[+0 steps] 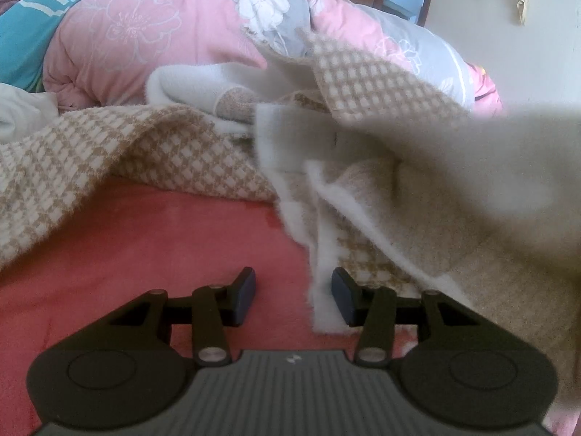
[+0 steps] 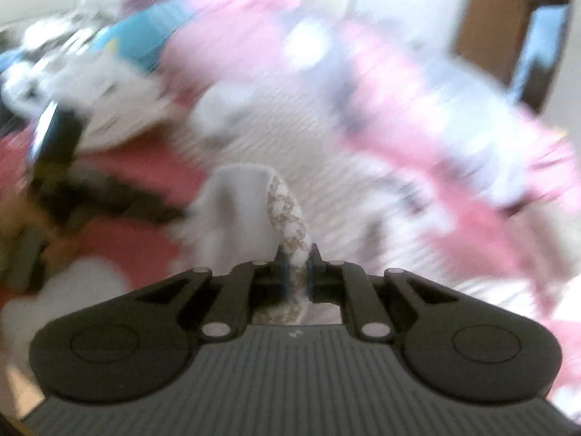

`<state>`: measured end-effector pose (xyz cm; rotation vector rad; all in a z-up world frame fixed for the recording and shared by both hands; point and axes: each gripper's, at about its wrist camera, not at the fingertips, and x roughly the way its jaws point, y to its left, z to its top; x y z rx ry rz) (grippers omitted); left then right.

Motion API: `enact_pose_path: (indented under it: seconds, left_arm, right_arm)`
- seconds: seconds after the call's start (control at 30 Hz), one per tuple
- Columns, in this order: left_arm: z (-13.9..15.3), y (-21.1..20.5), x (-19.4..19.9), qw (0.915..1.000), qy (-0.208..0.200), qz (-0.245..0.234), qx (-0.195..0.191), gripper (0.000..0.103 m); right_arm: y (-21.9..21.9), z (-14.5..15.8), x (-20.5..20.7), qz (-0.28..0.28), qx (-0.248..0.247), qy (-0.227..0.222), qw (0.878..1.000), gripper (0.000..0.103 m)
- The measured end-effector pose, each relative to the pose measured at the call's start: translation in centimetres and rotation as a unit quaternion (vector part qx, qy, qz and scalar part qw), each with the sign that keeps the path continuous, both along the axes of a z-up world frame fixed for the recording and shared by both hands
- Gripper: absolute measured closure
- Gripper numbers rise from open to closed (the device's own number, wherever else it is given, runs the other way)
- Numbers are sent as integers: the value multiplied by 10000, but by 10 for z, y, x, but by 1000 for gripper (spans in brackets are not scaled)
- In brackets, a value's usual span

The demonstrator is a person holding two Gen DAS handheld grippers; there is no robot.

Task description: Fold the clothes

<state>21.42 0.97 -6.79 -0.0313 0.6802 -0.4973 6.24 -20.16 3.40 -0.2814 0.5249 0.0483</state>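
While the checked garment [image 1: 152, 145] lies spread and rumpled across the pink bed cover [image 1: 145, 239], most of it sits toward the far side, in front of a heaped pink floral duvet [image 1: 145, 32]. Pattern: tan and white checks outside, plain white fleecy lining inside, which shows where edges are turned back.

Left side, left wrist view: left hand-held gripper [image 1: 293, 299] hovers low over the bed, jaws spread part way, nothing between them. A white lined edge of the garment lies just beside its right finger, touching or nearly so; cannot tell which. A large flap of the same cloth rises blurred at the right of this view, lifted off the bed.

Right side, right wrist view: right hand-held gripper [image 2: 297, 272] is pressed together on a fold of the garment; checked face and white lining both show, bunched upward between the pads. Background heavily smeared, so nothing beyond the pinch can be read with confidence.

Handling judgement: cloth looks thick, soft and limp, light to moderate in weight, with a fuzzy pile that should give the pads good purchase rather than slip. It will sag and drag wherever unsupported, so a single pinch carries only a corner.

Where to hold: judged best at the hemmed white edge near the left hand-held gripper, taking lining and outer layer together, well apart from the right-hand pinch, so the panel hangs flat between two points.
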Motion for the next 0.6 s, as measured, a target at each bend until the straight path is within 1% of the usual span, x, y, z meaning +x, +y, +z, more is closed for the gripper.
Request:
enact_pose_path:
  seconds: [0.07, 0.17, 0.27, 0.33, 0.4, 0.47, 0.53, 0.6]
  left_arm:
    - [1, 1, 0, 10000, -4, 0, 4, 55]
    - [1, 1, 1, 10000, -3, -2, 0, 55]
    - [1, 2, 1, 10000, -2, -2, 3, 55]
    - [1, 2, 2, 10000, -1, 0, 6, 55]
    - [1, 2, 2, 10000, 0, 3, 10, 55]
    - [1, 2, 2, 10000, -3, 4, 21, 55]
    - [1, 1, 3, 10000, -7, 2, 33, 55]
    - [0, 1, 4, 10000, -14, -1, 39, 55]
  right_arm:
    - [-22, 24, 1, -314, -211, -403, 9985, 96]
    - [-59, 56, 6, -823, -616, -886, 9908, 96]
    - [-102, 76, 17, -1355, -930, -1135, 9799, 96]
    - [-129, 81, 24, -1688, -1090, -1174, 9725, 96]
    - [-155, 78, 41, -1985, -1105, -1078, 9679, 96]
    - [-181, 67, 49, -2238, -1072, -921, 9643, 96]
    - [-209, 48, 63, -2472, -959, -668, 9619, 96]
    - [-226, 22, 82, -2649, -828, -429, 9597, 96]
